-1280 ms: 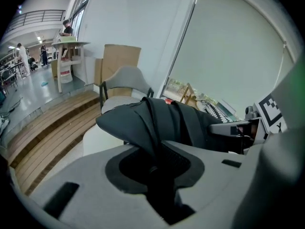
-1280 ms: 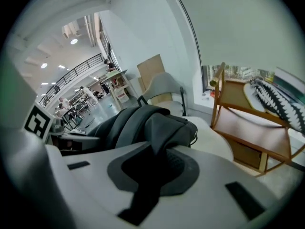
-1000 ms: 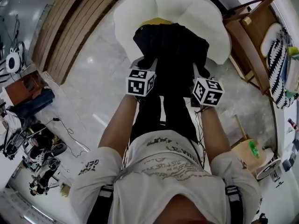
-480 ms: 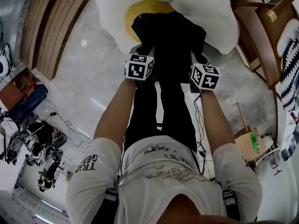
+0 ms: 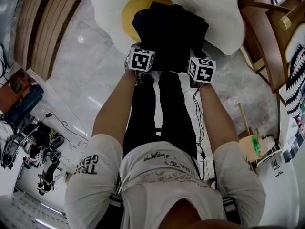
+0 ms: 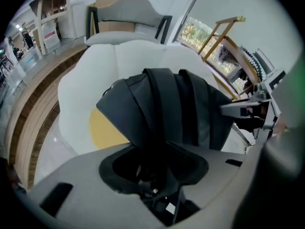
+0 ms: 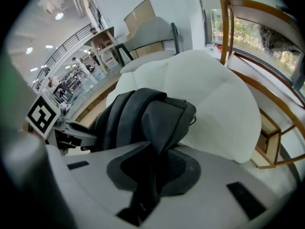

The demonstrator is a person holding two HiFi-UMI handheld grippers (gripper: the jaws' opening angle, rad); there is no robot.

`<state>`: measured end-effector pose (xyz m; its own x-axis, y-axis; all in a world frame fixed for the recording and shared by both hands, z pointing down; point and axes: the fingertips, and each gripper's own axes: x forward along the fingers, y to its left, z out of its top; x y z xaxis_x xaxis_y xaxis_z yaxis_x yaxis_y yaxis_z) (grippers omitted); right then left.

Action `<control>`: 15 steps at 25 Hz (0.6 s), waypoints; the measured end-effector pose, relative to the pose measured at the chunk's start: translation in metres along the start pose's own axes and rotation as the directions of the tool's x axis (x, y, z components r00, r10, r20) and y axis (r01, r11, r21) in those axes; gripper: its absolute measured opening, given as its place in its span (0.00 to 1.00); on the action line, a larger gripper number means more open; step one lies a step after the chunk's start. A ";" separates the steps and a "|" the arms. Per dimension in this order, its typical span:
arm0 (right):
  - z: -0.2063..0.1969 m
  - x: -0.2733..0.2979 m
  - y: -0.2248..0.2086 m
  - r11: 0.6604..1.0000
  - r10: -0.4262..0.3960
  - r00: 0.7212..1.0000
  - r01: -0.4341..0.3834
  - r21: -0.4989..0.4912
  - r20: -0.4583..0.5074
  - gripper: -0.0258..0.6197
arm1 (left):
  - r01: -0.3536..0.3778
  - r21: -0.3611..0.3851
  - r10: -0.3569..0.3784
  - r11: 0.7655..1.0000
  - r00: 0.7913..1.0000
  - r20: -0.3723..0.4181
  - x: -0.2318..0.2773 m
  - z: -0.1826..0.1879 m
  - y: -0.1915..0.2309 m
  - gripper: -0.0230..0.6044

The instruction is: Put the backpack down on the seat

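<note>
In its own view only, right gripper (image 7: pixel 150 175) pinches backpack (image 7: pixel 143 118)

We stretch left arm (image 5: pixel 113 109) and right arm (image 5: pixel 215 120) toward the frame's upper centre. Our left gripper (image 5: pixel 141 55) has just been opening its jaws around a backpack strap (image 6: pixel 159 123); our right gripper (image 5: pixel 199 61) clamps a second strap (image 7: pixel 151 173).

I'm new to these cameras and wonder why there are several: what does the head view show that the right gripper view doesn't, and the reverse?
Only the head view: the person's shirt and legs, and the yellow centre of the seat. Only the right gripper view: the strap pinched in the right claw, the window, and a grey chair behind. Both: the black backpack and the white seat.
</note>
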<state>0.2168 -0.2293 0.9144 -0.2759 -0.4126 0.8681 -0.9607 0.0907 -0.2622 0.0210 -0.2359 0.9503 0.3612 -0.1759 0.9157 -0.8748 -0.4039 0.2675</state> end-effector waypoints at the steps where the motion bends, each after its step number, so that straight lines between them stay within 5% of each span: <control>1: -0.005 0.004 0.000 1.000 -0.006 1.000 0.006 -0.017 -0.022 0.12 | -0.014 -0.007 0.014 1.000 0.999 -0.030 0.004 -0.010 0.004 0.31; 6: -0.011 0.020 0.000 0.996 -0.030 0.998 0.026 -0.087 -0.049 0.12 | -0.063 -0.070 0.061 0.996 0.997 -0.039 -0.002 -0.029 0.019 0.33; 9: 0.007 0.020 0.006 0.999 -0.007 1.000 0.007 -0.044 0.016 0.40 | -0.053 -0.073 0.052 0.996 0.999 -0.008 -0.018 -0.025 0.019 0.33; 13: 0.024 0.002 0.016 0.995 -0.063 0.996 0.068 -0.068 0.065 0.40 | -0.051 -0.065 0.054 0.997 0.997 0.050 -0.046 -0.005 0.012 0.29; 14: 0.025 -0.005 0.019 0.994 -0.077 0.995 0.082 -0.075 0.068 0.33 | -0.052 -0.067 0.056 0.996 0.996 0.071 -0.054 0.002 0.009 0.25; 15: 0.027 -0.013 0.023 0.993 -0.084 0.994 0.090 -0.081 0.074 0.15 | -0.053 -0.067 0.060 0.996 0.994 0.095 -0.064 0.010 0.006 0.21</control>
<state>0.1988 -0.2461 0.8852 -0.1910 -0.4847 0.8536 -0.9809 0.1263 -0.1477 -0.0037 -0.2360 0.8907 0.3374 -0.2840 0.8975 -0.9126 -0.3324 0.2379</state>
